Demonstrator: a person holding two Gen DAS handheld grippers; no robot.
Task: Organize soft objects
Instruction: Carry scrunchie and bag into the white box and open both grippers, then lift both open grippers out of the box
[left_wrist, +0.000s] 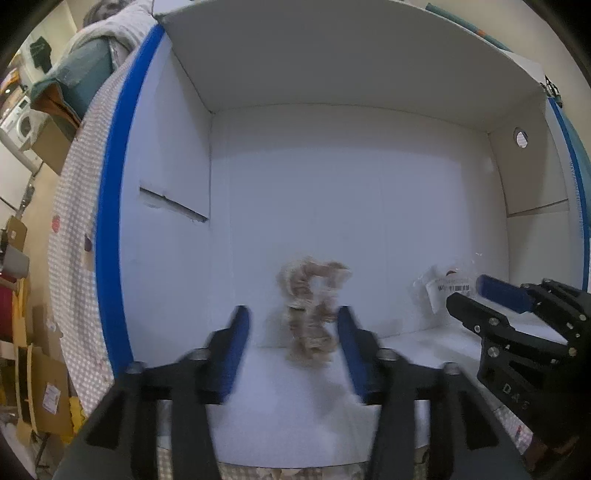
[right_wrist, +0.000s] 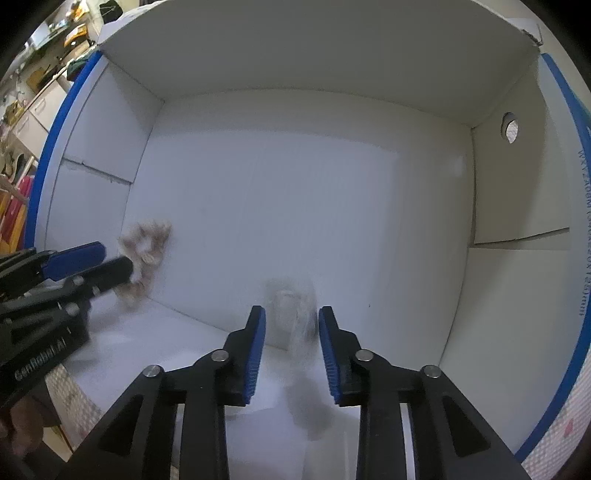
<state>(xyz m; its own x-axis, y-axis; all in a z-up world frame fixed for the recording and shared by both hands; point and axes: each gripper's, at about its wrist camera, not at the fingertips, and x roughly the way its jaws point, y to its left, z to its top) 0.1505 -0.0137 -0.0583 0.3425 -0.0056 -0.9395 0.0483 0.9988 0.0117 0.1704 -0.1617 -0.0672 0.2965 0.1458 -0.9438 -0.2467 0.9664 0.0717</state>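
Note:
A fluffy beige scrunchie (left_wrist: 312, 308) hangs blurred inside the white box (left_wrist: 332, 192), between the spread fingers of my left gripper (left_wrist: 291, 332), which is open. It also shows at the left of the right wrist view (right_wrist: 146, 254). A clear plastic bag holding a pale soft item (right_wrist: 291, 317) sits blurred just beyond my right gripper (right_wrist: 291, 328), whose fingers are apart. In the left wrist view the bag (left_wrist: 439, 288) with a barcode label lies at the tip of the right gripper (left_wrist: 476, 291).
The box has blue edge tape (left_wrist: 114, 206) and a round hole (left_wrist: 521, 137) in its right wall. It rests on a checked cloth (left_wrist: 70, 229). Cardboard boxes and clutter stand at far left (left_wrist: 48, 140).

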